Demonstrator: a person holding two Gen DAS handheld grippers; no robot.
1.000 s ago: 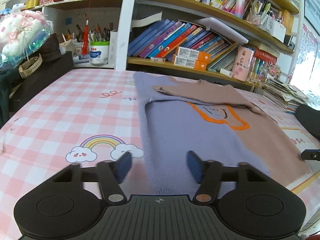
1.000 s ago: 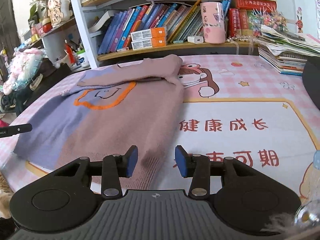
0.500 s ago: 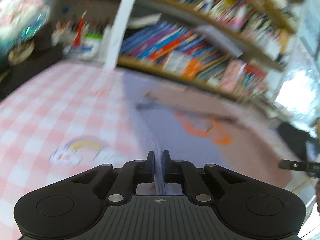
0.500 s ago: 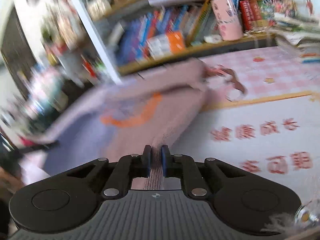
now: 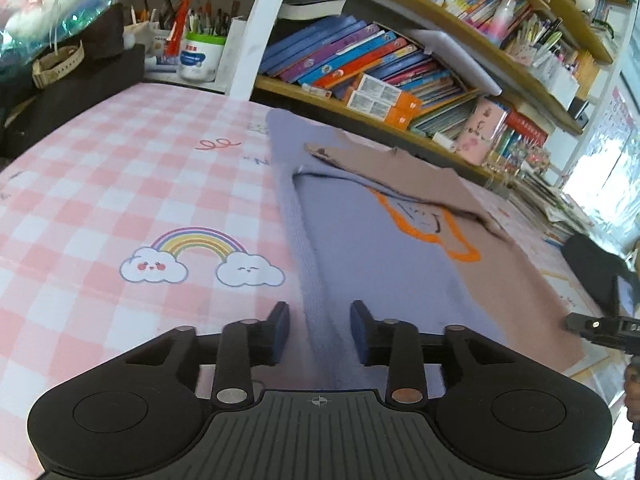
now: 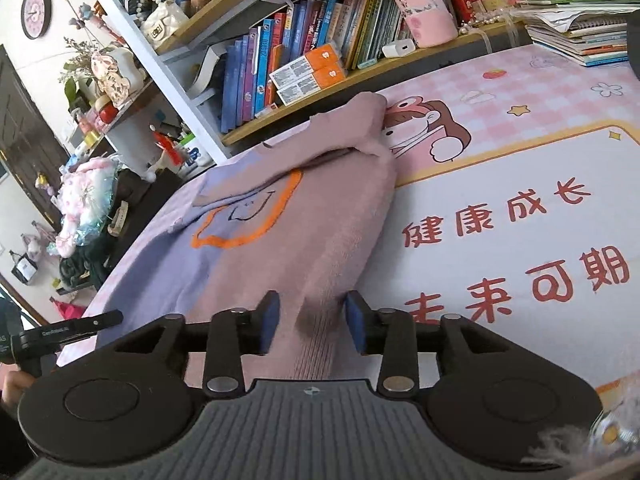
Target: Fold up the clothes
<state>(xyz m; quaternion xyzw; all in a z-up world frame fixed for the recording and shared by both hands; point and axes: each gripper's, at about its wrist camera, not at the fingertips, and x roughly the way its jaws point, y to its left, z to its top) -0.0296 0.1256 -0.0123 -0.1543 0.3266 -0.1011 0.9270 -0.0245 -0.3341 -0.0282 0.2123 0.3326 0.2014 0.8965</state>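
A lilac and dusty-pink sweater (image 5: 372, 248) with an orange outlined figure lies flat on the table, its sleeves folded across the chest. My left gripper (image 5: 319, 314) is at the lilac side's near hem. Its jaws are opening, and a raised ridge of lilac fabric runs between them without the pads pressing on it. In the right wrist view the sweater (image 6: 320, 236) shows its pink side. My right gripper (image 6: 312, 302) is at the pink hem, jaws opening, with ribbed pink fabric between the pads and not squeezed. Each gripper's tip shows in the other's view: right gripper (image 5: 592, 324), left gripper (image 6: 80, 326).
A pink checked table cover (image 5: 120, 184) with a rainbow print spreads to the left, and a white panel with red characters (image 6: 520, 220) to the right. Bookshelves (image 5: 360, 64) line the far edge. A pen cup (image 5: 200, 56), a dark bag (image 5: 72, 92) and stacked papers (image 6: 580, 36) stand around.
Half a second ago both grippers were shut on the sweater's hem in blurred, moving views. Now both pairs of jaws stand apart and the fabric rests loose between them.
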